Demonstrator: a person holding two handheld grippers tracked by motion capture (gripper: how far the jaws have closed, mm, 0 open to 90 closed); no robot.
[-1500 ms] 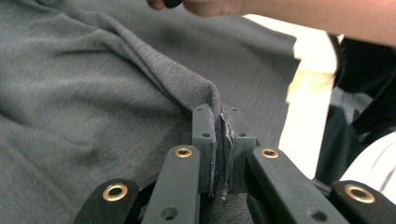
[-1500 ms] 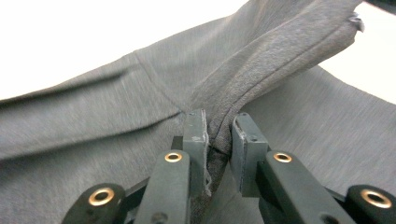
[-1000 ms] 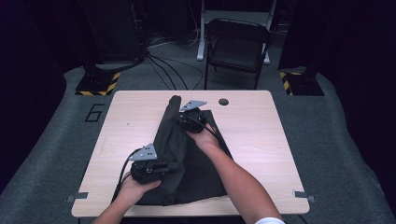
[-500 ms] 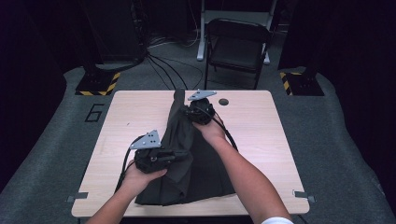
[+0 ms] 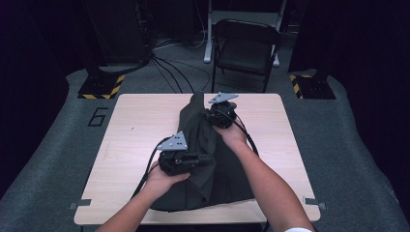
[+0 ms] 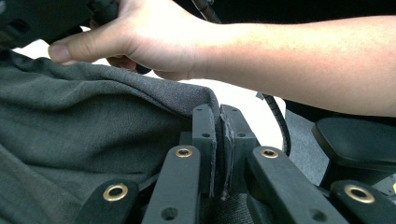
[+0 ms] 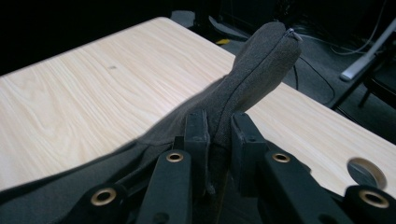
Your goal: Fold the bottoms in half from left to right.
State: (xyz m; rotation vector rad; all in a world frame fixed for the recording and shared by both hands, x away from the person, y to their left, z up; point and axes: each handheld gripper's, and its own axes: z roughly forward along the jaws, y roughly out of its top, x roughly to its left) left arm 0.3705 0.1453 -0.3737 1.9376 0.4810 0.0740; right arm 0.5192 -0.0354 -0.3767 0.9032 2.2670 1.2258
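Lying across the middle of the light wooden table [image 5: 135, 130], a dark grey garment [image 5: 220, 169], spreading from the near edge up toward the far side. Clenching a fold of that cloth, the left gripper [image 5: 205, 157], over the garment's near left part; jaws pressing tight together on the fabric edge in the left gripper view [image 6: 219, 140]. Grasping another fold, the right gripper [image 5: 212, 115], at the garment's far end; cloth pinched between the black jaws in the right gripper view [image 7: 218, 135] and sticking up beyond them in a narrow peak above the tabletop. Standing beyond the table's far edge, a dark folding chair [image 5: 246, 48]. Sitting in the tabletop near the far right, a round hole [image 7: 366, 172].
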